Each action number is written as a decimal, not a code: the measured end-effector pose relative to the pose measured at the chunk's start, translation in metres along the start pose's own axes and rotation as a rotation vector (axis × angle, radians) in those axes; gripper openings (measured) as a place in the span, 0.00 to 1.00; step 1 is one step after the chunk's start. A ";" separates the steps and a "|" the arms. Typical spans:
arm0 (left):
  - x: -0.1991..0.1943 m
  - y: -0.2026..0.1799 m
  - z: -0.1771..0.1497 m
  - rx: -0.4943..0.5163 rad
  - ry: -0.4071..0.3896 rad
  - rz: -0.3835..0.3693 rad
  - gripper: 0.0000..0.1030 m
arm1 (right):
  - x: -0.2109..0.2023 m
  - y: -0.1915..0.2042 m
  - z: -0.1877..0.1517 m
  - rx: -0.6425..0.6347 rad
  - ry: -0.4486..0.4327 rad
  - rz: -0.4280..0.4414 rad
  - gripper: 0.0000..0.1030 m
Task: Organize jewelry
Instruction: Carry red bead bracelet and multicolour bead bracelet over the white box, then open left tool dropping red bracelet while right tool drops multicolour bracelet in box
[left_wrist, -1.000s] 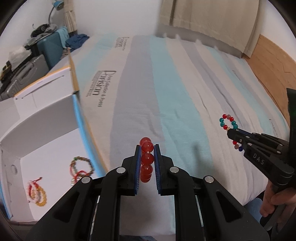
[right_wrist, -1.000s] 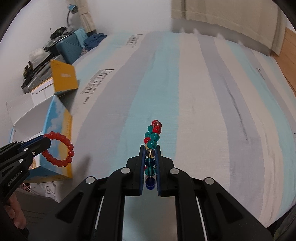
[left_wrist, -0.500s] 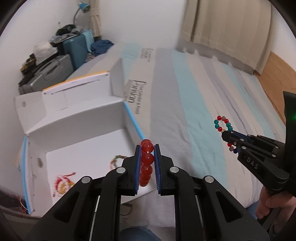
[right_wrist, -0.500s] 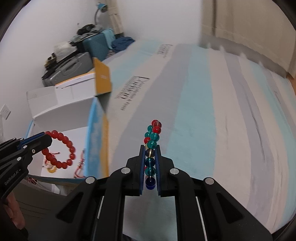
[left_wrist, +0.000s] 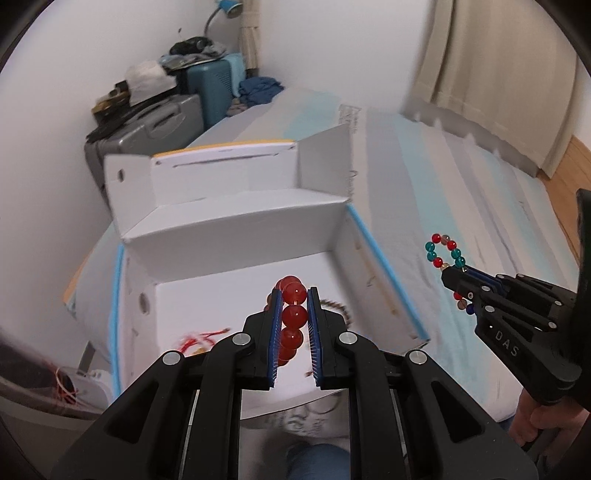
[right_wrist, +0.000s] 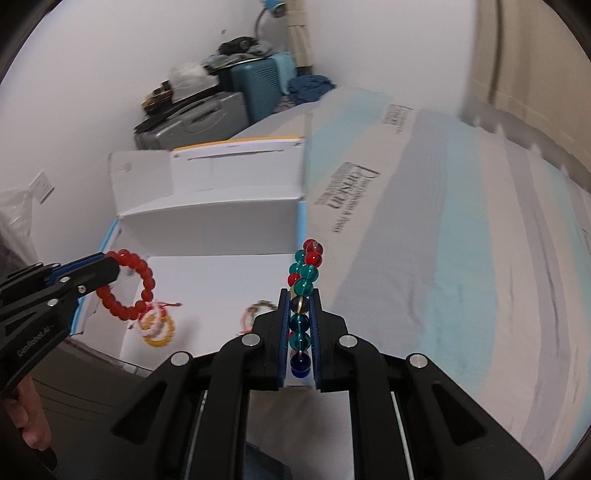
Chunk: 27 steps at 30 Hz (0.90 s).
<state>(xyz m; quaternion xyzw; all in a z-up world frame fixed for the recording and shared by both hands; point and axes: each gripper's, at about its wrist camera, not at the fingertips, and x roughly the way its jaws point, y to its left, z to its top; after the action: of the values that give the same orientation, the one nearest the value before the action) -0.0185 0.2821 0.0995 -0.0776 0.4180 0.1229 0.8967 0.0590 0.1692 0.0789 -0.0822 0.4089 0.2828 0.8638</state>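
Observation:
My left gripper (left_wrist: 291, 295) is shut on a red bead bracelet (left_wrist: 293, 315) and hangs over the open white cardboard box (left_wrist: 236, 236). From the right wrist view the same bracelet (right_wrist: 127, 284) dangles from the left gripper (right_wrist: 112, 267) above the box floor (right_wrist: 221, 284). My right gripper (right_wrist: 300, 295) is shut on a teal, red and blue bead bracelet (right_wrist: 304, 273), held near the box's right wall. In the left wrist view that bracelet (left_wrist: 445, 251) sticks out of the right gripper (left_wrist: 448, 275) over the striped bed. Several bracelets lie in the box, a yellow-and-red one (right_wrist: 157, 325) among them.
The striped bedsheet (right_wrist: 461, 258) spreads to the right of the box. Suitcases (left_wrist: 147, 122) and piled clothes stand against the wall behind. A curtain (left_wrist: 498, 74) hangs at the far right. A person's hand (left_wrist: 535, 424) grips the right tool's handle.
Both grippers have swung left from over the bed to the box, each still holding its bracelet. The box has come from the left edge to the middle of both views.

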 end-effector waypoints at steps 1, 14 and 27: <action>0.001 0.008 -0.003 -0.005 0.005 0.012 0.12 | 0.002 0.007 -0.001 -0.009 0.002 0.008 0.09; 0.044 0.065 -0.031 -0.086 0.105 0.043 0.12 | 0.072 0.062 -0.010 -0.072 0.137 0.055 0.09; 0.095 0.089 -0.050 -0.113 0.191 0.061 0.12 | 0.137 0.068 -0.029 -0.085 0.277 0.043 0.09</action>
<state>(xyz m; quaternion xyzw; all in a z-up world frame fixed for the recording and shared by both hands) -0.0217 0.3701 -0.0084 -0.1266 0.4961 0.1653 0.8429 0.0715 0.2723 -0.0375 -0.1483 0.5136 0.3042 0.7885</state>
